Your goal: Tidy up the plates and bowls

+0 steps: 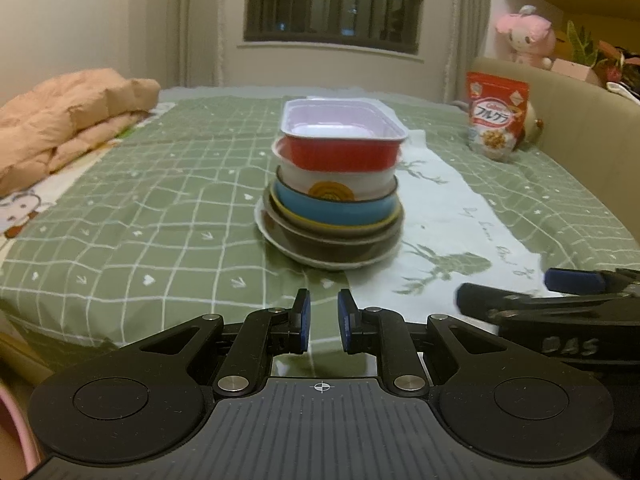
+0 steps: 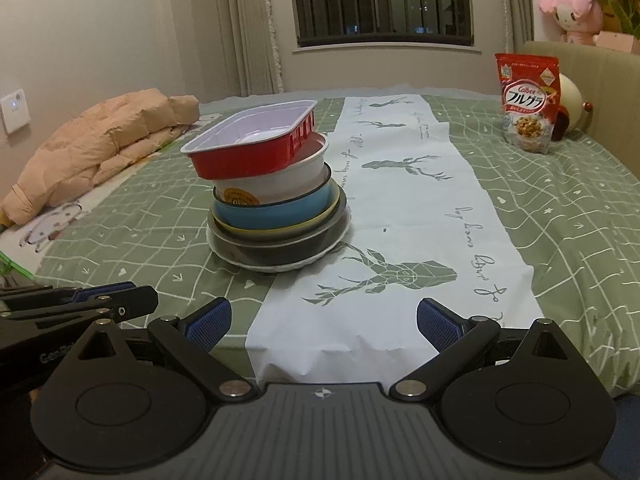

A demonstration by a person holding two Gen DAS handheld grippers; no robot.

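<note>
A: Where are the bowls?
B: Stacked on a white plate (image 2: pixel 276 266) on the bed (image 2: pixel 560 216). The red tray (image 2: pixel 248 156) on top has nothing inside.
A: And the grippers?
B: The left gripper (image 1: pixel 322 326) is nearly closed, holding nothing. The right gripper (image 2: pixel 324 326) is wide open.

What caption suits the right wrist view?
Open right claw facing a leaning stack of bowls topped by a red tray.
</note>
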